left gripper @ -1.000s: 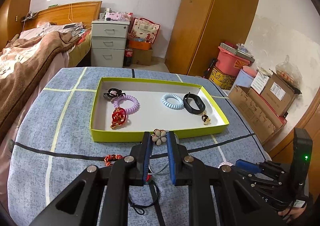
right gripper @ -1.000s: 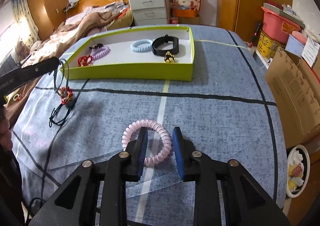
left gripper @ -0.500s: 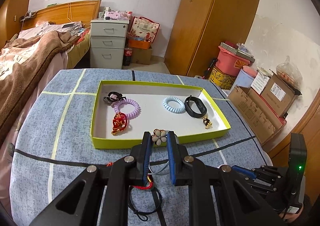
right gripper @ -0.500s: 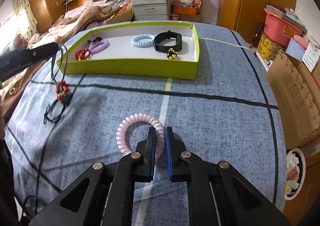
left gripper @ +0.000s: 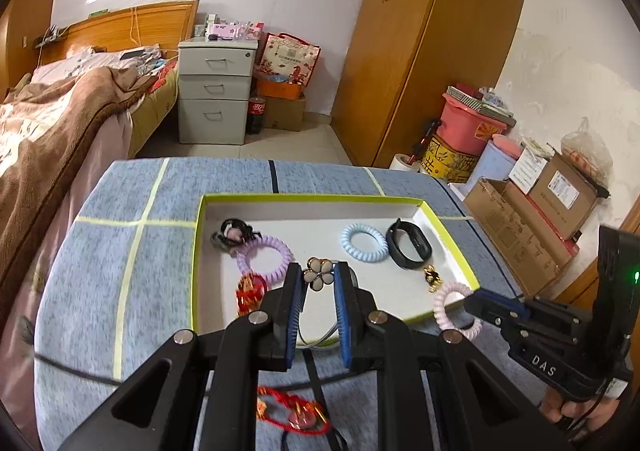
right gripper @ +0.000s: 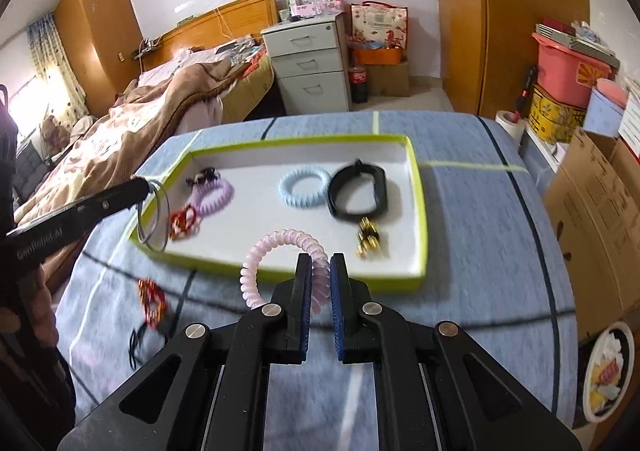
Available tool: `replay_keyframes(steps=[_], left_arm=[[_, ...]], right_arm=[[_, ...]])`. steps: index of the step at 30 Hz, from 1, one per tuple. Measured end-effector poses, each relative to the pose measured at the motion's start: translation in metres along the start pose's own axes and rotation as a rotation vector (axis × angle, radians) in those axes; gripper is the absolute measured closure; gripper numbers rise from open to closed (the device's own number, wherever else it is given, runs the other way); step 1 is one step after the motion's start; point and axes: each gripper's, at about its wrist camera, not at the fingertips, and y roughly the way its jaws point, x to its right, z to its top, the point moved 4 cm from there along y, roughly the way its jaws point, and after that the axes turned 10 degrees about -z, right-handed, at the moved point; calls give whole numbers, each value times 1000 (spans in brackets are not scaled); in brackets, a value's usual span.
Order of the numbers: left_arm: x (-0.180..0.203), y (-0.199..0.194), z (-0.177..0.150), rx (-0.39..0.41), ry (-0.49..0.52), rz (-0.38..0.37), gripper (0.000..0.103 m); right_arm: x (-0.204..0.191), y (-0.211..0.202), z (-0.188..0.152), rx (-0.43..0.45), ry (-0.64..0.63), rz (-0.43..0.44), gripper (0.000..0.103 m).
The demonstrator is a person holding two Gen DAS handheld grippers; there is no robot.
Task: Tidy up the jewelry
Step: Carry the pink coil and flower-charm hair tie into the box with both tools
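Your right tool (right gripper: pixel 320 283) has just clenched on one pale pink coil hair tie (right gripper: pixel 280 251), lower centre of frame, over the tray's (right gripper: pixel 418 211) near rim. Your left tool (left gripper: pixel 318 291) grips one cream flower-shaped clip (left gripper: pixel 318 274), centre frame. The tray holds two more coil ties, lilac (left gripper: pixel 264 257) and blue (left gripper: pixel 365 242).

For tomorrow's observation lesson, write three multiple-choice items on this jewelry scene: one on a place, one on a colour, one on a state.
1. Where does the black band lie?
A. inside the tray
B. on the bed
C. on the floor

2. What colour is the coil held by the right gripper?
A. green
B. pink
C. black

3. How is the left gripper?
A. wide open and empty
B. out of view
C. shut on the flower ornament

Key: 1 A, it lies on the white tray floor; 2 B, the pink coil sits between the pads; 3 C, the pads pinch the ornament.
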Motion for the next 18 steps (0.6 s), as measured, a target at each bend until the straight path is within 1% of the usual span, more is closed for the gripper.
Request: replay_keyframes(steps=[3, 5, 8, 11, 15, 18], left_arm=[[-5, 11, 5, -18, -9, 1, 86], [-7, 15, 6, -22, -3, 14, 86], [-12, 25, 7, -39, -16, 13, 86], [-17, 33, 7, -43, -23, 31, 86], [-22, 46, 3, -77, -43, 35, 86], [-21, 52, 0, -87, -29, 39, 86]], right_arm=[[-3, 9, 11, 5, 5, -2, 94], [-5, 18, 17, -3, -1, -9, 94], [-7, 29, 23, -15, -8, -16, 94], [-8, 37, 26, -30, -10, -16, 94], [-9, 48, 26, -43, -26, -26, 94], [-8, 53, 24, -49, -37, -42, 94]])
